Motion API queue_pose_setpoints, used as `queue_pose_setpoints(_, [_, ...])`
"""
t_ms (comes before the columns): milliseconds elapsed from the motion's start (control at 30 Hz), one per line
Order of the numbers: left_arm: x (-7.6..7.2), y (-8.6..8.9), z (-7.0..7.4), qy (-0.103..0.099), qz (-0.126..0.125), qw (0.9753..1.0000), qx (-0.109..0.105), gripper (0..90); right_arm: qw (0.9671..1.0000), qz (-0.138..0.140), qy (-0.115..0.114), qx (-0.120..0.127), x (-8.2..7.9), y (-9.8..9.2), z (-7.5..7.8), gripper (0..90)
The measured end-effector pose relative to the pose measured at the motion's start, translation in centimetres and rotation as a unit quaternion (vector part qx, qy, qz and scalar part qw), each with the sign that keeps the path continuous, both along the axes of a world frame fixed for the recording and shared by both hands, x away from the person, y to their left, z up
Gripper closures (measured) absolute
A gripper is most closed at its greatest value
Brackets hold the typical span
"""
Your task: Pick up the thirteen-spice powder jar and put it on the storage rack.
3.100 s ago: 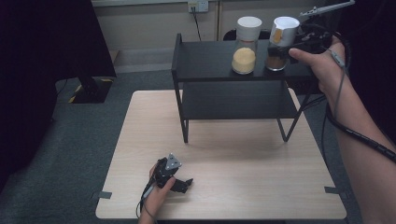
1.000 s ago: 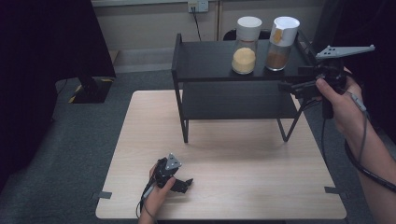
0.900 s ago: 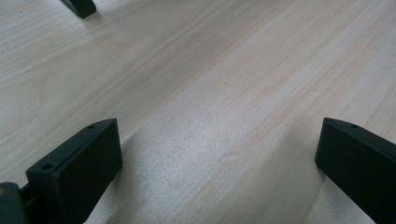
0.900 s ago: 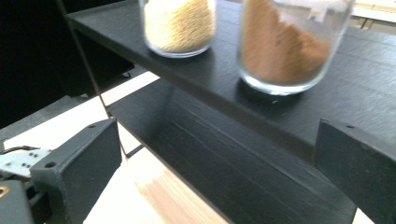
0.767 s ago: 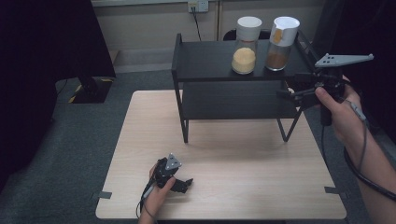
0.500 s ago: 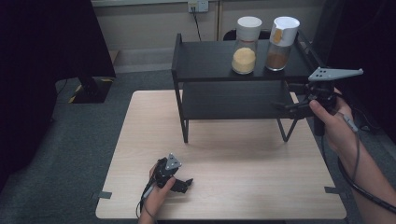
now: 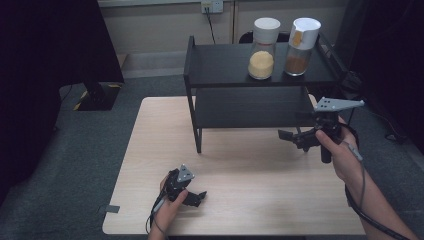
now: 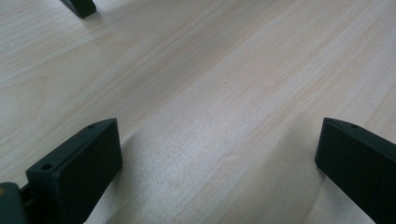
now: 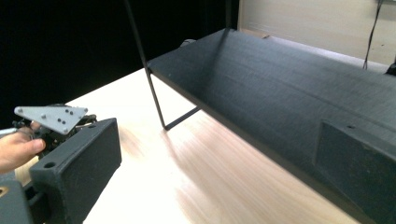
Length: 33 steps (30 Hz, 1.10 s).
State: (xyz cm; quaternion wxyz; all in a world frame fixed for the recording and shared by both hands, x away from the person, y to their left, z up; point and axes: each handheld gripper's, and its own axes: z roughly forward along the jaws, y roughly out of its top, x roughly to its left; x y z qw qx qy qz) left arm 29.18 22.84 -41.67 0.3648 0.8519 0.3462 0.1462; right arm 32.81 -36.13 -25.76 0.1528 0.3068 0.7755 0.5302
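Observation:
Two white-lidded jars stand on top of a black two-tier shelf [image 7: 225, 65]: one with yellow grains [image 7: 261, 50] and one with brown grains [image 7: 299, 47]. My right gripper [image 7: 291, 136] hovers open and empty at the shelf's right front, level with the lower tier [image 9: 280, 93], its jaws pointing left. In the right gripper view its own jaws stand wide apart over the wood. My left gripper [image 7: 199, 196] rests low near the table's front edge, open, with bare wood between its jaws [image 8: 219, 163].
The light wooden table [image 7: 240, 200] has open room in front of the shelf. A shelf foot [image 8: 79, 5] shows beyond the left gripper. The other hand's gripper [image 9: 51, 119] appears far off in the right gripper view. Grey carpet surrounds the table.
My right gripper has left the brown jar on the top tier and dropped down and forward to the shelf's right front. The left gripper has not moved.

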Motion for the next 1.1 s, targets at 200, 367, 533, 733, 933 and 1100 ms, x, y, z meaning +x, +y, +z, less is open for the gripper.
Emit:
queue_pose_setpoints(200, [0.0, 0.0, 0.0, 0.0, 0.0, 1.0, 0.0, 0.2, 0.9998, 0.014, 0.012, 0.005, 0.0, 0.1, -2.9, 0.0])
queue_pose_setpoints(367, [0.0, 0.0, 0.0, 0.0, 0.0, 1.0, 0.0, 0.2, 0.9994, 0.02, 0.029, -0.004, 0.0, 0.5, -5.1, 0.0])
queue_pose_setpoints(533, [0.0, 0.0, 0.0, 0.0, 0.0, 1.0, 0.0, 0.2, 0.9991, 0.022, 0.036, -0.009, -0.3, 0.3, -7.2, 0.0])
queue_pose_setpoints(733, [0.0, 0.0, 0.0, 0.0, 0.0, 1.0, 0.0, 0.2, 0.9989, 0.019, 0.031, -0.029, -1.2, 0.5, -9.3, 0.1])
queue_pose_setpoints(933, [0.0, 0.0, 0.0, 0.0, 0.0, 1.0, 0.0, 0.2, 0.9977, 0.019, 0.041, -0.05, -2.2, 0.7, -12.3, 0.6])
queue_pose_setpoints(1100, [0.0, 0.0, 0.0, 0.0, 0.0, 1.0, 0.0, 0.2, 0.9954, 0.008, 0.065, -0.069, -2.7, 0.4, -14.4, 0.7])
